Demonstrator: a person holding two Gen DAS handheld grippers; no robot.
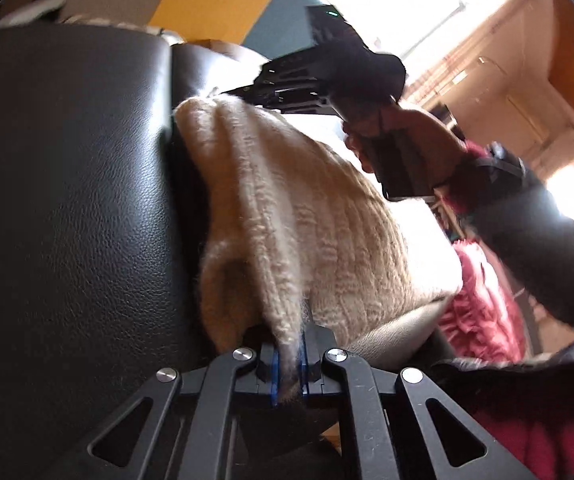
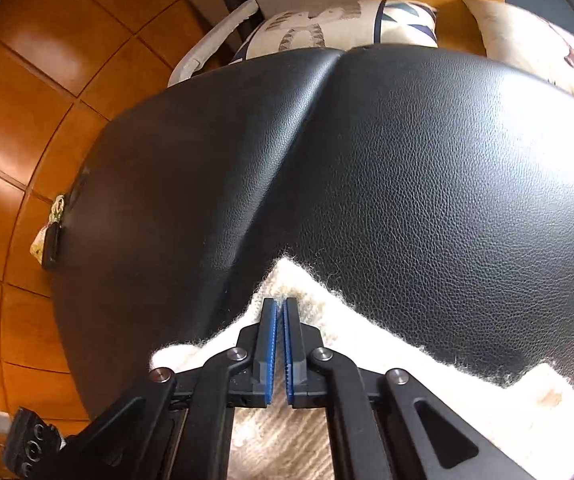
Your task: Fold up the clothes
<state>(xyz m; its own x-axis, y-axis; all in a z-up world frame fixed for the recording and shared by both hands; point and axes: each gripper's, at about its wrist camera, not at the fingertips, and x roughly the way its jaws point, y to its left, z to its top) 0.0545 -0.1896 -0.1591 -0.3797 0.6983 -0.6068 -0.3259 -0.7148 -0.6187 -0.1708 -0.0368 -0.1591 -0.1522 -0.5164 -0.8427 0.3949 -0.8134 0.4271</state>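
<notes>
A cream knitted sweater [image 1: 307, 208] hangs stretched over the black leather sofa [image 1: 67, 200]. My left gripper [image 1: 289, 344] is shut on its near edge, with wool pinched between the blue pads. At the sweater's far top corner is my right gripper [image 1: 227, 91], held by a hand [image 1: 407, 140]. In the right wrist view the right gripper [image 2: 280, 300] has its jaws almost together over a fuzzy corner of the sweater [image 2: 487, 412]. That corner lies on the sofa seat [image 2: 407, 160].
A pink ruffled garment [image 1: 479, 312] lies to the right of the sweater. Patterned cushions [image 2: 327, 24] lean at the back of the sofa. A wooden floor [image 2: 27, 80] runs along the sofa's left side. The person's dark sleeve [image 1: 547, 240] crosses the right of the left wrist view.
</notes>
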